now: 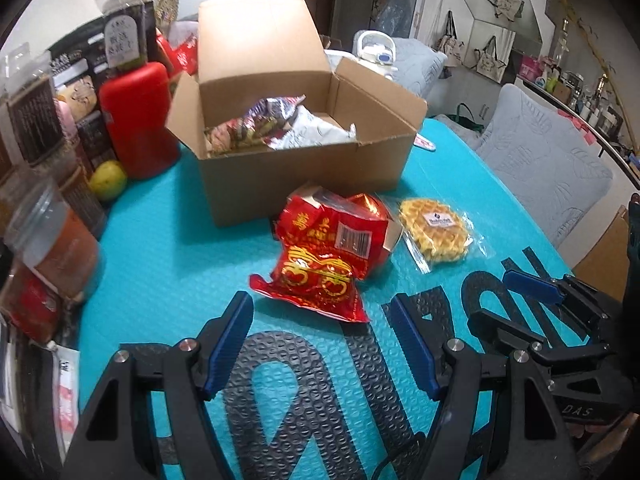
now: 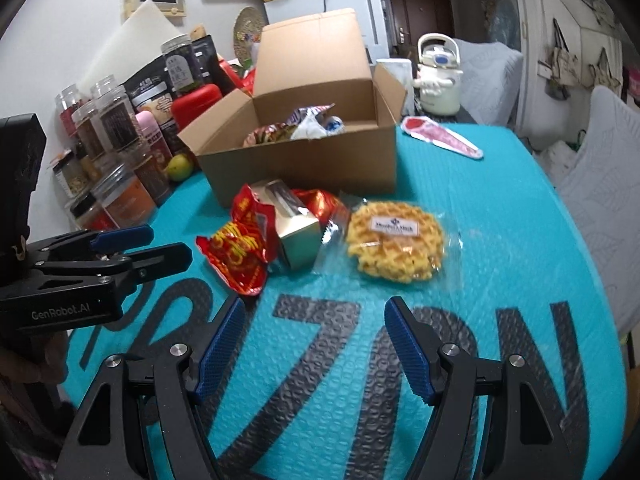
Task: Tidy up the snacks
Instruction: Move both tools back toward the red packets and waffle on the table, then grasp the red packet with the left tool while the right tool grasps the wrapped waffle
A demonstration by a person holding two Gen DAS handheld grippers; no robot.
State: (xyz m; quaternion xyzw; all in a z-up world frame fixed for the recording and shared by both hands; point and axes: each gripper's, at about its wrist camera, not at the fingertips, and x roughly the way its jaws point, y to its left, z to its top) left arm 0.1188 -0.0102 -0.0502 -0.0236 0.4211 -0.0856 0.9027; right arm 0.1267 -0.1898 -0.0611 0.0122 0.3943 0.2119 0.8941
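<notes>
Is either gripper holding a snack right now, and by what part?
Nothing is held. The left gripper and right gripper are both open over the mat, short of the red packet.

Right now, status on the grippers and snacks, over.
Left gripper and right gripper open, empty. Red snack packet and wrapped waffle lie before the cardboard box. Nothing blocking.

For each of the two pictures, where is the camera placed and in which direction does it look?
Left wrist: sits on the left gripper, looks forward and down over its open fingers at the red snack packet; the right gripper shows at right.
Right wrist: sits on the right gripper, open too, facing the wrapped waffle; the left gripper and some fingers show at left.
Shared: cardboard box, both snacks, turquoise mat.
</notes>
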